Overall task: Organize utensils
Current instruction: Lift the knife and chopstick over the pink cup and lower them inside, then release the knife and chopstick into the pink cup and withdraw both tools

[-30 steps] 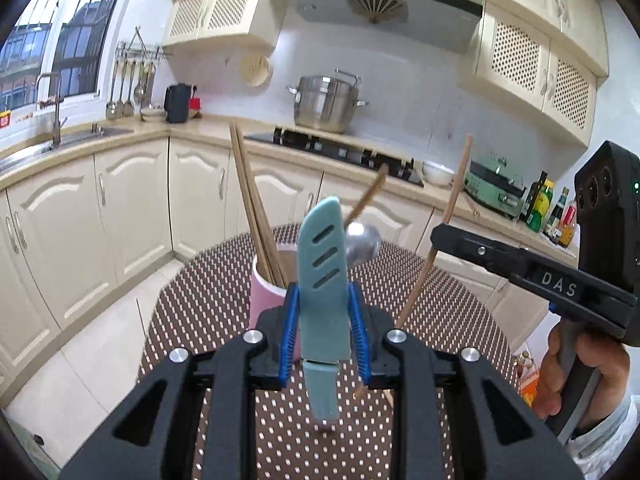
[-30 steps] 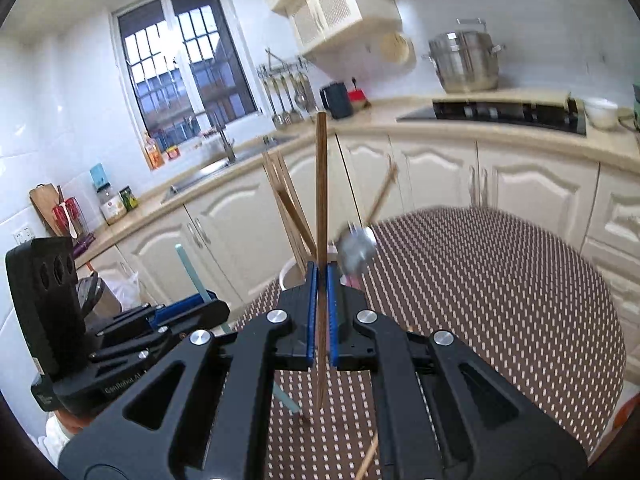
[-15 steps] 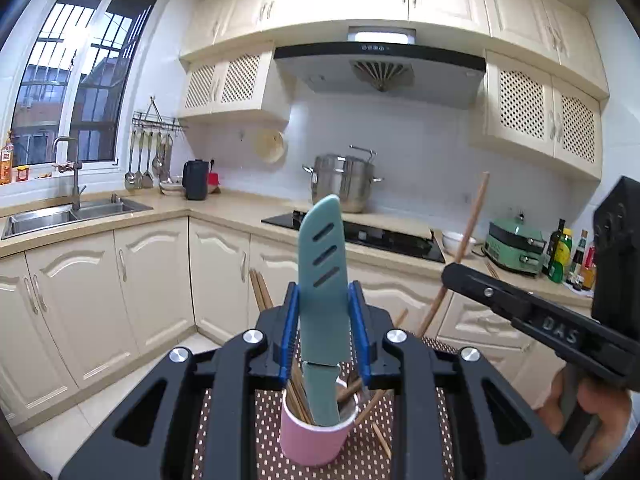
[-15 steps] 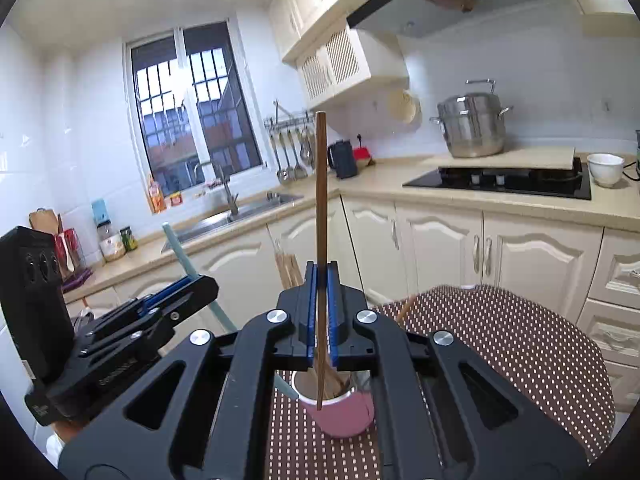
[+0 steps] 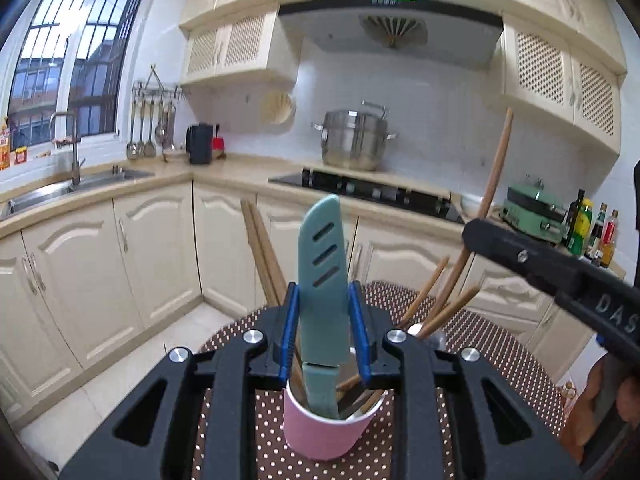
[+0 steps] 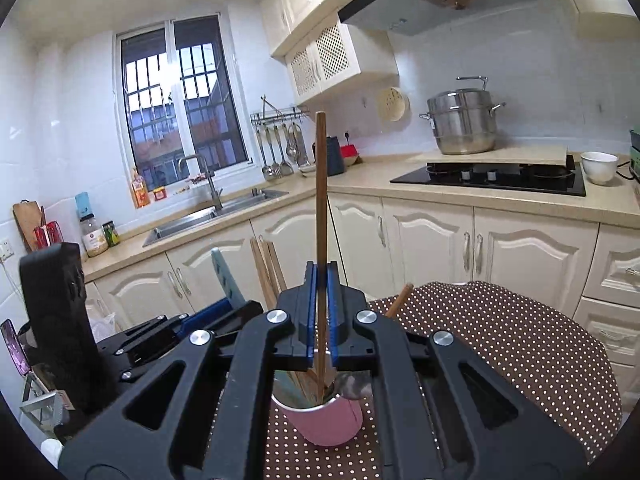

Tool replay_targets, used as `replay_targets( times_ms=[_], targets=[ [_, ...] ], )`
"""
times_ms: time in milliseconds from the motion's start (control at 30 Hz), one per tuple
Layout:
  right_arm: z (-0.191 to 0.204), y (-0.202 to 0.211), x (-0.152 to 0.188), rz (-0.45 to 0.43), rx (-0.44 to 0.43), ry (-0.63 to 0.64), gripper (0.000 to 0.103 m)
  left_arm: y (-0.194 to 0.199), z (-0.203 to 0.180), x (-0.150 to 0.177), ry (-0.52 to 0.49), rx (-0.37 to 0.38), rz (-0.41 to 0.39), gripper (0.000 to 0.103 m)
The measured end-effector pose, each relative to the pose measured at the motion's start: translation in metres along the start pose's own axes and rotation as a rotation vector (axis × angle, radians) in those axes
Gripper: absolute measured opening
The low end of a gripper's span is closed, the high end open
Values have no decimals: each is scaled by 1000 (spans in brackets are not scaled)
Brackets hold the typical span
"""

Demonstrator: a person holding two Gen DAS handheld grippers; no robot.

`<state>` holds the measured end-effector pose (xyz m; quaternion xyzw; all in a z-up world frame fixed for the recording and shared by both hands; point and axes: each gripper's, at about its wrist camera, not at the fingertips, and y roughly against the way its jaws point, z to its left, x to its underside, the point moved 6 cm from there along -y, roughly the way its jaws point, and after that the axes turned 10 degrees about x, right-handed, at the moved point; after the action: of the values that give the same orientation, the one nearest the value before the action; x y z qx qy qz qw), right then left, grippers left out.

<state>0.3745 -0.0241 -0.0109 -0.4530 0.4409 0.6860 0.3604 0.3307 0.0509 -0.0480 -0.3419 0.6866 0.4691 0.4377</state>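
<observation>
Left wrist view: the left hand-held gripper (image 5: pixel 324 328) is clenched on a teal sheathed knife (image 5: pixel 322 280), blade end pointing up, handle end already dipping into the pink cup (image 5: pixel 326 436) directly below the fingers. The cup stands on the bench (image 5: pixel 500 360) with its dotted brown cloth and is crowded: wooden chopsticks (image 5: pixel 262 252) lean out up and to the left of the fingers, more sticks fan to the right, and a metal spoon sits inside.

From the right wrist view, the right hand-held gripper (image 6: pixel 322 320) grasps a single chopstick (image 6: pixel 320 200) held nearly upright, its lower tip just inside the cup's mouth (image 6: pixel 320 420), directly beneath the fingers. The left tool sits close on its left side, just beside it.

Both utensils look about ready to be let go, and that is where trouble may come. The two tools crowd one small opening, so a bump between them could nudge the light cup and tip it, spilling everything. The knife is tall and top-heavy against a shallow cup; released while tilted, it may lever the cup over or fall out. The chopstick, dropped from here, could strike the spoon or other sticks and bounce out onto the cloth.
</observation>
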Motion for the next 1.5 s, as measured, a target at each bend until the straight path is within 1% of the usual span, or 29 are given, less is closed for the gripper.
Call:
replay_targets(
  times_ms=[133,500,633,700,833,900,1067,1167,1233,1367,1500],
  targets=[
    [2,-5,8,18,3,12,5,-8,4,13,5,-3,35,24],
    [2,-10,24,49,15,25,5,-19,5,43,-9,-1,102,24],
    [3,-11,29,58,19,28,5,-16,4,46,-18,-9,96,24],
    [3,-11,31,63,17,25,5,-14,1,47,-24,17,98,24],
    [7,-10,33,64,16,34,5,-5,-2,47,-16,40,70,25],
    [8,-9,34,67,18,37,5,-2,-3,45,-16,38,61,31],
    [10,-8,37,79,21,38,6,10,-5,42,2,65,42,40],
    [12,-8,41,89,23,43,6,18,0,40,29,36,43,44],
    [13,-8,44,96,25,46,6,24,6,40,47,-6,49,47],
    [15,-11,52,118,30,54,6,29,13,41,50,-69,65,48],
    [17,-13,60,138,37,63,5,32,19,44,63,-99,90,49]
  ],
)
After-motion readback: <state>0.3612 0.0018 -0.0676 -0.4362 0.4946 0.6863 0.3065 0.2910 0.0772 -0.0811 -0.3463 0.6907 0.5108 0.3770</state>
